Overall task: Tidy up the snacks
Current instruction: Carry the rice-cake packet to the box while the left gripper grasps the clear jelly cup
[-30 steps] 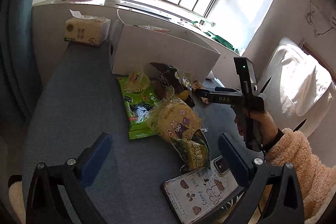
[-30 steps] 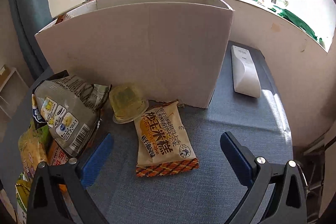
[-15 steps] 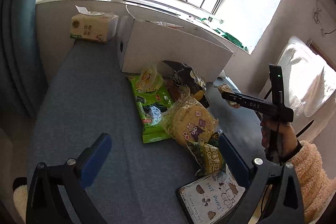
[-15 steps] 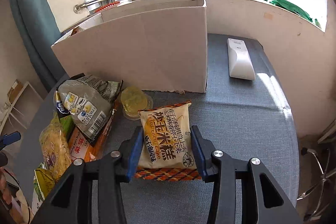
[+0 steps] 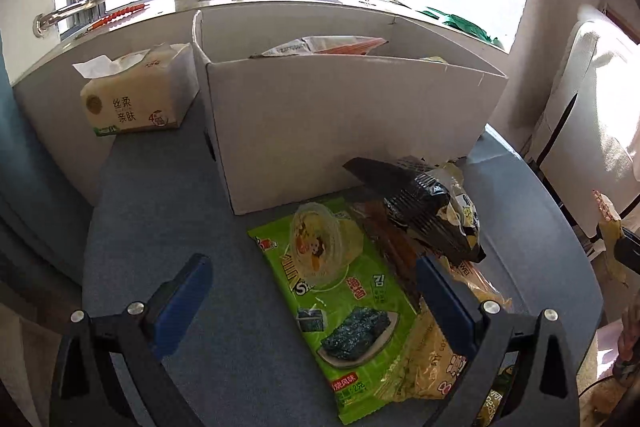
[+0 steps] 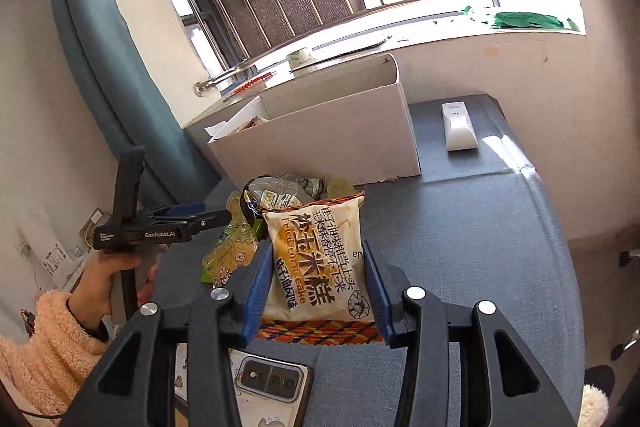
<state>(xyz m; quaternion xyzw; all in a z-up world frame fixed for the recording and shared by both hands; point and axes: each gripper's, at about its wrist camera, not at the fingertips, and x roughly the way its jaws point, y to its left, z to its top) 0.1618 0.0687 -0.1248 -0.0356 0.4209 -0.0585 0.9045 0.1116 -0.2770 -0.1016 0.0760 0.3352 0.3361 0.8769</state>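
Crinkly cream-and-orange foil, the fried corn cake packet (image 6: 318, 263) is pinched by its two sides in the closed jaws of the right gripper (image 6: 316, 285), held above the blue-grey surface (image 6: 480, 247) short of the white cardboard box (image 6: 320, 143). The soft, air-filled packet could slip or buckle out of that side-on pinch on the way over the box wall, or catch the rim and drop outside. The left gripper (image 5: 312, 295) hovers with jaws wide apart and empty over the green seaweed pack (image 5: 344, 303), near the other loose snacks.

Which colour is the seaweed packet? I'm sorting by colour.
Bright green seaweed packet, clearest in the left wrist view.
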